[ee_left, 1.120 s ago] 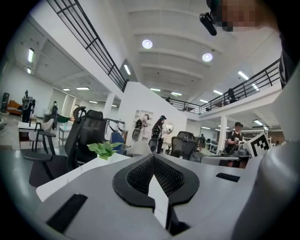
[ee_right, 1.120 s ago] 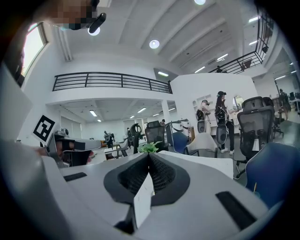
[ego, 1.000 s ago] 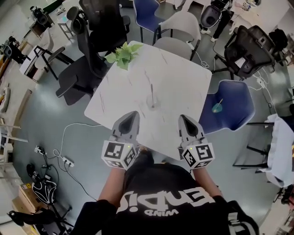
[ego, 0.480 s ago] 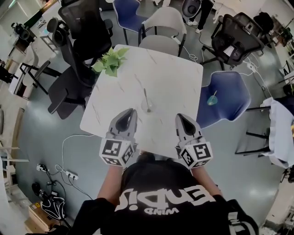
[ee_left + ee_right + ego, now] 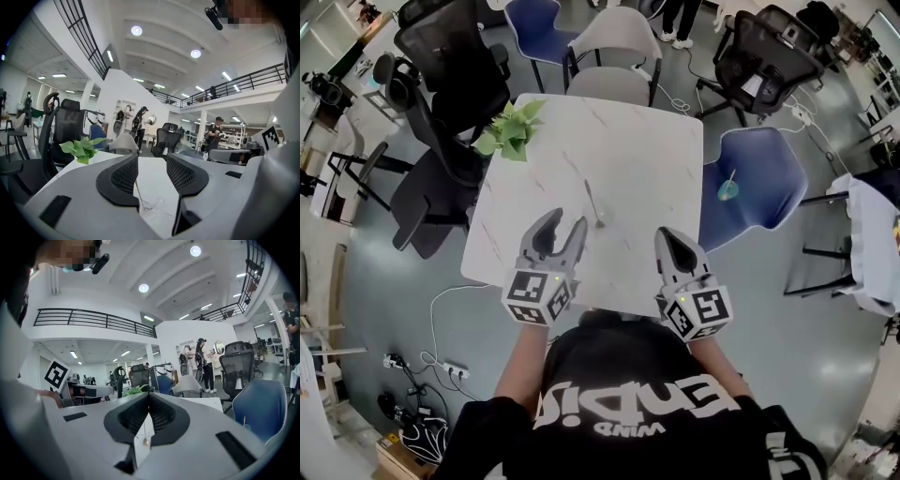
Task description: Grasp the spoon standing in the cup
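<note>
Spreading tongs short of a leaning spoon

The left tongs [image 5: 563, 223] are released. Their jaws have just been opening, and nothing is pressed between the pads. The spoon [image 5: 592, 201] stands in a clear cup [image 5: 601, 223] on the white table [image 5: 647, 150], in the nearer half of the top. Its bowl end sits down in the cup, and in the head view its handle rises toward 11 o'clock, so the long axis runs roughly from 5 to 11 (tilted, not upright). From the left tongs' tips the cup lies at about 1 o'clock, near but apart. In the left gripper view the handle shows through the gap beyond the tips, close to the left jaw and leaning the same way.

The right tongs [image 5: 665, 235] are clenched, jaws together on nothing, over the table's near edge, with the cup at about 10 o'clock from them. A green plant [image 5: 508, 133] sits at the table's 10 o'clock corner, and a blue chair [image 5: 759, 178] stands at its 3 o'clock side.
</note>
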Tool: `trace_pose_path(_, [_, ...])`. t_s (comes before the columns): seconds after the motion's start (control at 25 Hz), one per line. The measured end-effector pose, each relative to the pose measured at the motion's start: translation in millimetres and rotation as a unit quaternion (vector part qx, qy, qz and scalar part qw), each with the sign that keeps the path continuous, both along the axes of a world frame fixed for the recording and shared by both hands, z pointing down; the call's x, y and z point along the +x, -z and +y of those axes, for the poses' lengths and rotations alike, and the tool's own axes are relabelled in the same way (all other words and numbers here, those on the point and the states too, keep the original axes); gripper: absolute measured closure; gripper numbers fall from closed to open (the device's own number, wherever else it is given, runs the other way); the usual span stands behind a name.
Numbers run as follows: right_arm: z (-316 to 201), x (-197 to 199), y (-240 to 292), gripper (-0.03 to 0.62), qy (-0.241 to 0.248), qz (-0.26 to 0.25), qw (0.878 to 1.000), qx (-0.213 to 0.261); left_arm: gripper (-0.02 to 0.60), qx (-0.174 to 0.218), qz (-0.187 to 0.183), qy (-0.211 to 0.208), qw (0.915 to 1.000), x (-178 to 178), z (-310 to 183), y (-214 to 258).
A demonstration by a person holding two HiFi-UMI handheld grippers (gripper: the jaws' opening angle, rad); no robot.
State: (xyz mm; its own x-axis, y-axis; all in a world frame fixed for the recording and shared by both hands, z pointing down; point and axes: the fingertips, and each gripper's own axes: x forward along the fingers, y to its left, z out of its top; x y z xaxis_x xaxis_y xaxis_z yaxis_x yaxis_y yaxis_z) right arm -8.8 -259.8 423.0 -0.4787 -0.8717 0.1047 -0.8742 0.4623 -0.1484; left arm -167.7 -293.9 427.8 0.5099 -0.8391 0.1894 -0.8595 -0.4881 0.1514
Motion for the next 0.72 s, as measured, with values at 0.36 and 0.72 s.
trace_pose_path(0.36, [1,3,-6,0.582,-0.018,-0.003,1.0,-0.002,0.397,-0.016,-0.033,-0.021,0.9991,2,-25,-26])
trace_pose_path(0.72, [-7,6,-10,0.582,-0.031,-0.007,0.999,-0.008,0.399,-0.044,-0.065,-0.046,0.9958,9,-61,-63])
